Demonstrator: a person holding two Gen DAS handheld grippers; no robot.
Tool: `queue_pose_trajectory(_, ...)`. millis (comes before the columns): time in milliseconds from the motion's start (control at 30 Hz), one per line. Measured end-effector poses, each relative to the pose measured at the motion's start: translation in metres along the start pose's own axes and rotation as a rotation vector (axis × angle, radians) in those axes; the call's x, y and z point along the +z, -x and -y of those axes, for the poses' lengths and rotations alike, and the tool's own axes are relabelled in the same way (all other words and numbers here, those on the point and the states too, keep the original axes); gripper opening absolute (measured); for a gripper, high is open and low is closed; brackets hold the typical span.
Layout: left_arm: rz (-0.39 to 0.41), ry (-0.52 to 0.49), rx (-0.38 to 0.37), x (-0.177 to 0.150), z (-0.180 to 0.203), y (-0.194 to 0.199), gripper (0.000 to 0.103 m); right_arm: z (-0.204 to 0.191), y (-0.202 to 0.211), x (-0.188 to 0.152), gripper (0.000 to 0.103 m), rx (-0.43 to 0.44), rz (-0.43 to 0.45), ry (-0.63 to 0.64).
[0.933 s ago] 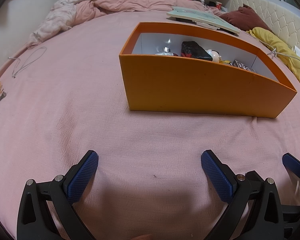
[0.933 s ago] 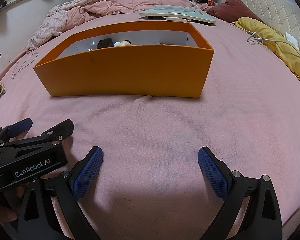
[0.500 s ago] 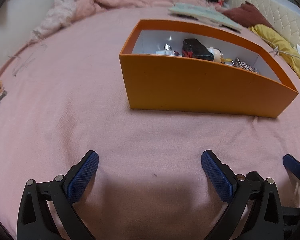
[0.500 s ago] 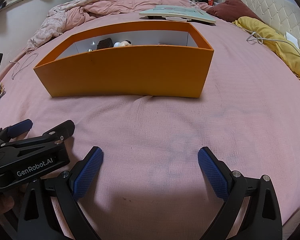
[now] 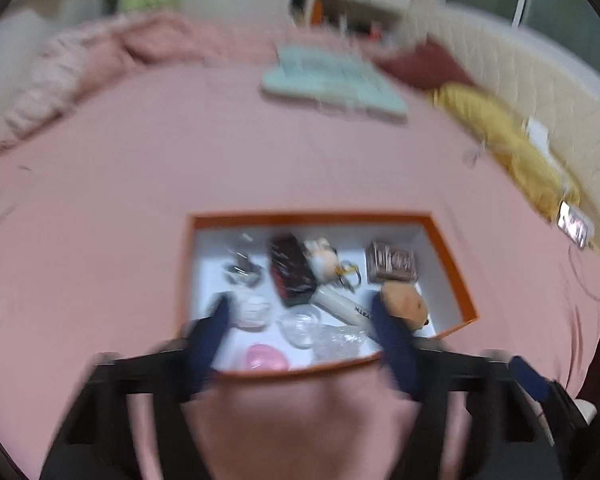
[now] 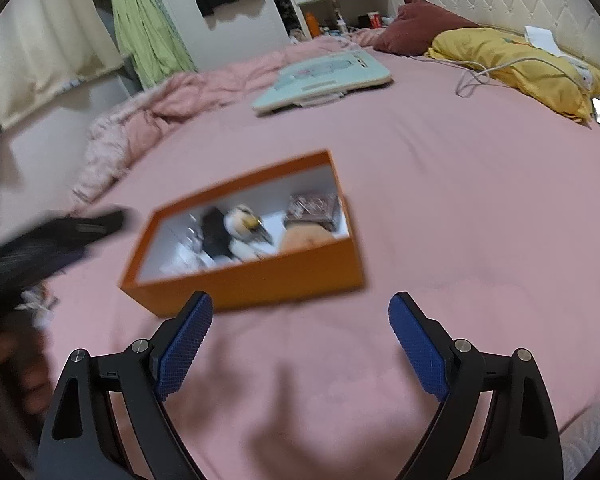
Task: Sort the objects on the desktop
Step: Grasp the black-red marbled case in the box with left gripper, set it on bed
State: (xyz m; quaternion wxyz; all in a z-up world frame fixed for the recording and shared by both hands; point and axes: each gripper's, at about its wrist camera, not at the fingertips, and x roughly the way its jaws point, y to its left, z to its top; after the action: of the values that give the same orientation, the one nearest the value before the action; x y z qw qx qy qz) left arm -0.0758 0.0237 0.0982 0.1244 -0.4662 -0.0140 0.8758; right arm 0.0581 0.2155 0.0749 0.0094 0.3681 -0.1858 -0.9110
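Left tool (image 5: 304, 336) hangs spread above orange box (image 5: 452, 256), pointing down.

Right tool (image 6: 300, 344) comes through sharp: black angular frame arms, silver round screw heads at the joints, and blue cross-hatched pads (image 6: 184, 344) lining each finger. Left tool (image 5: 304, 344) is motion-blurred, same black frame with dark blue pads (image 5: 396, 344).

small objects (image 5: 296, 276) lie in the box (image 5: 452, 276) on the bed (image 5: 140, 168), a flat board (image 6: 324, 74) behind it.
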Motion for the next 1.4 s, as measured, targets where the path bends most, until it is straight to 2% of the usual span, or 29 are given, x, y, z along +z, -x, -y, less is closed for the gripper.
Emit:
queue_pose_trajectory(67,-0.063,0.013,0.021,0.009,0.006,-0.029,0.045,0.001,0.001,0.004,0.090,0.023,0.001,-0.013)
queue_pose_trajectory(133,-0.077,0.036,0.036,0.013,0.007,-0.046,0.045,0.004,0.000,0.007,0.090,0.039,-0.006,-0.029)
queue_pose_trajectory(267,-0.106,0.062,0.071,0.018,0.003,-0.065,0.033,0.015,-0.003,0.010,0.090,0.070,-0.028,-0.101)
queue_pose_trajectory(433,-0.122,0.084,0.022,0.013,-0.011,-0.067,0.033,0.018,-0.003,0.011,0.090,0.095,-0.036,-0.137)
queue_pose_trajectory(533,-0.130,0.118,-0.035,0.009,-0.024,-0.067,0.032,0.016,-0.003,0.010,0.090,0.094,-0.036,-0.131)
queue_pose_trajectory(633,-0.135,0.155,-0.066,0.003,-0.037,-0.068,0.026,0.016,-0.004,0.009,0.090,0.083,-0.038,-0.124)
queue_pose_trajectory(733,-0.113,0.066,-0.028,0.002,-0.031,-0.073,0.026,0.015,-0.005,0.008,0.090,0.073,-0.039,-0.118)
queue_pose_trajectory(800,-0.105,0.008,-0.015,0.000,-0.023,-0.067,0.026,0.014,-0.005,0.008,0.090,0.066,-0.040,-0.114)
queue_pose_trajectory(900,-0.030,0.019,-0.103,0.001,-0.023,-0.034,0.026,0.014,-0.005,0.007,0.090,0.055,-0.041,-0.108)
queue_pose_trajectory(967,0.047,0.004,-0.156,-0.003,-0.021,0.005,0.026,0.013,-0.006,0.007,0.090,0.056,-0.043,-0.100)
queue_pose_trajectory(1033,0.079,-0.014,-0.187,-0.010,-0.021,0.034,0.026,0.012,-0.006,0.008,0.090,0.059,-0.047,-0.091)
queue_pose_trajectory(1133,0.045,-0.036,-0.244,-0.034,-0.024,0.061,0.026,0.011,-0.007,0.009,0.090,0.063,-0.052,-0.078)
queue_pose_trajectory(1267,-0.014,-0.007,-0.340,-0.082,-0.036,0.063,0.026,0.006,-0.006,0.032,0.090,0.137,-0.062,-0.049)
queue_pose_trajectory(1333,-0.056,-0.004,-0.329,-0.083,-0.033,0.042,0.026,-0.005,-0.008,0.049,0.090,0.183,-0.067,-0.008)
queue_pose_trajectory(1400,-0.085,0.020,-0.324,-0.084,-0.034,0.031,0.026,-0.021,-0.016,0.066,0.084,0.213,-0.081,0.058)
